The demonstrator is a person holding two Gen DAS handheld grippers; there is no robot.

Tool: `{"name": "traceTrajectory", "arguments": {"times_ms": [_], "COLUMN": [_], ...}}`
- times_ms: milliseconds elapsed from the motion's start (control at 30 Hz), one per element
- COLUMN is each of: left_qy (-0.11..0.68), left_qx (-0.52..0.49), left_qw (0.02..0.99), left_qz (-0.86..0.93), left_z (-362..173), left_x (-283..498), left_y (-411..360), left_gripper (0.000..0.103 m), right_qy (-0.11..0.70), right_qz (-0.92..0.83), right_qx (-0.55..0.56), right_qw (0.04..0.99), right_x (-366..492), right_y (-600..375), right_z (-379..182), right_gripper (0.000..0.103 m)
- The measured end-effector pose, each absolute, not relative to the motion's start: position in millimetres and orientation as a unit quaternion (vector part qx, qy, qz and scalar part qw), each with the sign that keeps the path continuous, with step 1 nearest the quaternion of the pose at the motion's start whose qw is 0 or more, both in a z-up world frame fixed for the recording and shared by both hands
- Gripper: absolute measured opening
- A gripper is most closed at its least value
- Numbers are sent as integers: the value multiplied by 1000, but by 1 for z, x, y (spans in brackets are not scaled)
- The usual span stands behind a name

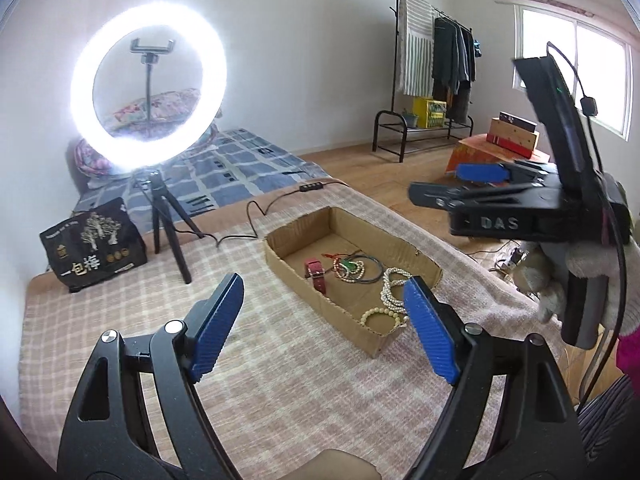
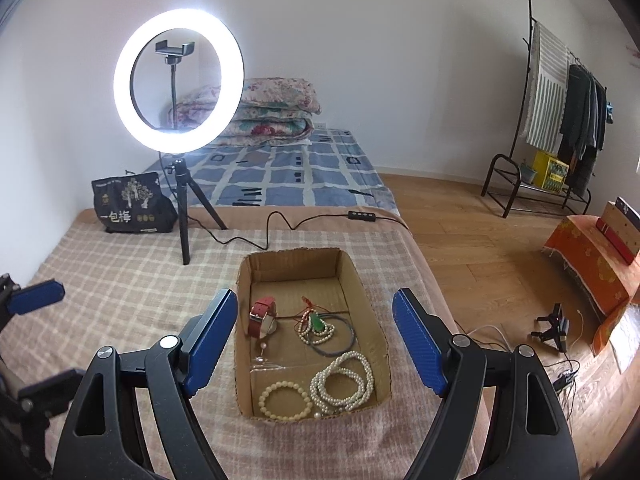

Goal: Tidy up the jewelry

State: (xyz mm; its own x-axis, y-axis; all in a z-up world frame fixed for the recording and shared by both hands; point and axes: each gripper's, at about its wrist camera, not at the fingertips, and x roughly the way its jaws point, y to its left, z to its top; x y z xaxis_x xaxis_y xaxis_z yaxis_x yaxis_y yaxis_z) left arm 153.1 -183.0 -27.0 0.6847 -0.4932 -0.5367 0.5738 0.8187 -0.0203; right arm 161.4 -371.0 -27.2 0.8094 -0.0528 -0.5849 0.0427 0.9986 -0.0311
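The cardboard box (image 2: 374, 292) lay on the checked blanket (image 2: 120, 280), and all the jewelry sat inside it: a red watch (image 2: 262, 316) toward the box's far left, a green pendant necklace (image 2: 317, 325) beside it, a pearl strand (image 2: 344, 380) and a cream bead bracelet (image 2: 284, 398) against the near wall; the left gripper (image 1: 324, 326) and right gripper (image 2: 314, 346) both hung spread wide above the box, holding nothing. The risk, as I judged it, was snagging: the pearl loops and the thin cords lay close together, so lifting one could drag its neighbour; the box's low, ragged walls might catch a finger. The ring light (image 2: 179, 80) and its cable (image 2: 256, 240) stood beyond the box; open blanket lay left of it.
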Motion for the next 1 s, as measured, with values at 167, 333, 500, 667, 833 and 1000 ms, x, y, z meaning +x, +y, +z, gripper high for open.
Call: {"name": "traceTrajectory", "arguments": {"times_ms": [167, 333, 500, 667, 833, 1000], "left_qy": [259, 255, 244, 240, 242, 248], "left_qx": [75, 73, 83, 80, 86, 86], "left_qw": [920, 923, 928, 933, 936, 937], "left_qz": [-285, -278, -267, -258, -243, -231], "left_z": [-21, -18, -15, -14, -15, -15], "left_x": [142, 133, 125, 121, 120, 118], "left_y": [-169, -159, -154, -147, -144, -144], "left_gripper": [90, 93, 94, 100, 102, 103], "right_qy": [302, 301, 301, 294, 284, 283], "right_qz": [-32, -42, -56, -67, -79, -76], "right_qx": [-9, -9, -9, 8, 14, 24], "right_qw": [953, 953, 952, 953, 955, 956], "right_x": [140, 121, 105, 92, 83, 80], "right_y": [-363, -357, -356, -362, -366, -369], "right_z": [-25, -28, -32, -33, -35, -38], "right_gripper": [80, 80, 81, 81, 82, 83]}}
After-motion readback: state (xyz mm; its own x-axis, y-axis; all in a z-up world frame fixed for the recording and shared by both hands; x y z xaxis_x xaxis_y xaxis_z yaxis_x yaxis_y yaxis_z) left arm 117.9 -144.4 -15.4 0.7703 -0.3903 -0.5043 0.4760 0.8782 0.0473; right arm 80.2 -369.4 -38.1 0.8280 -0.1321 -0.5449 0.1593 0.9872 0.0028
